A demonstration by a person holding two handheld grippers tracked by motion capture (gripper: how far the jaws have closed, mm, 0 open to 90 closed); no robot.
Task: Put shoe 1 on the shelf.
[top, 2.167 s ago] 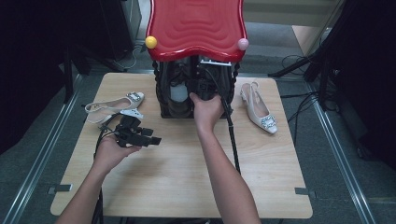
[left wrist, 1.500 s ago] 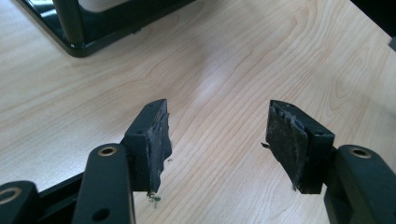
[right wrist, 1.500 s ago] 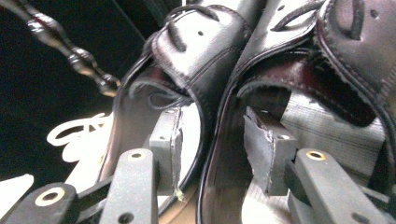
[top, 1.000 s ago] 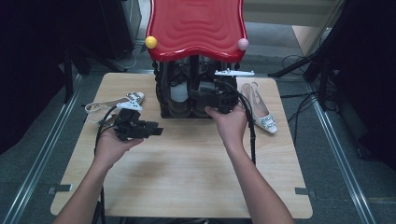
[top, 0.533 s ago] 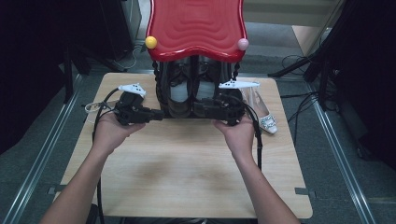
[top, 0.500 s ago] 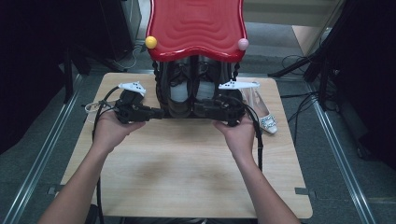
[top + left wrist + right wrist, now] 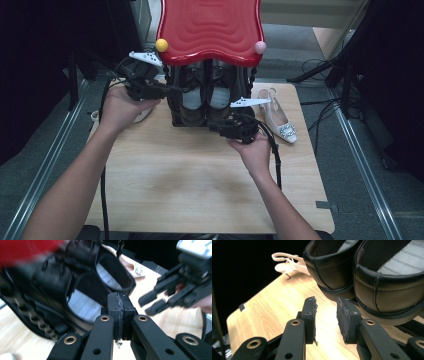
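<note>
1. While my right hand [image 7: 255,152] rests low over the near middle of the bench [image 7: 200,185], its gripper, the right gripper [image 7: 325,315], points at the heels of the black shoes [image 7: 205,97]. Its fingers [image 7: 310,312] stand partly apart with nothing between them, having just been closing. They lie just short of the nearer heel, not touching it.
2. Farther off, the black shoes sit side by side in a dark rack [image 7: 175,107] under a red wavy top [image 7: 212,27], at the far middle of the bench.
3. At the far left, my left hand [image 7: 117,107] holds the left gripper [image 7: 119,312] raised beside the rack's left side. Its fingers [image 7: 113,307] are pressed together on nothing, just in front of a shoe's opening.
4. On the far right of the bench lies a pale slingback shoe [image 7: 277,120], well apart from both grippers. Another pale shoe [image 7: 142,115] peeks out behind my left hand.
</note>
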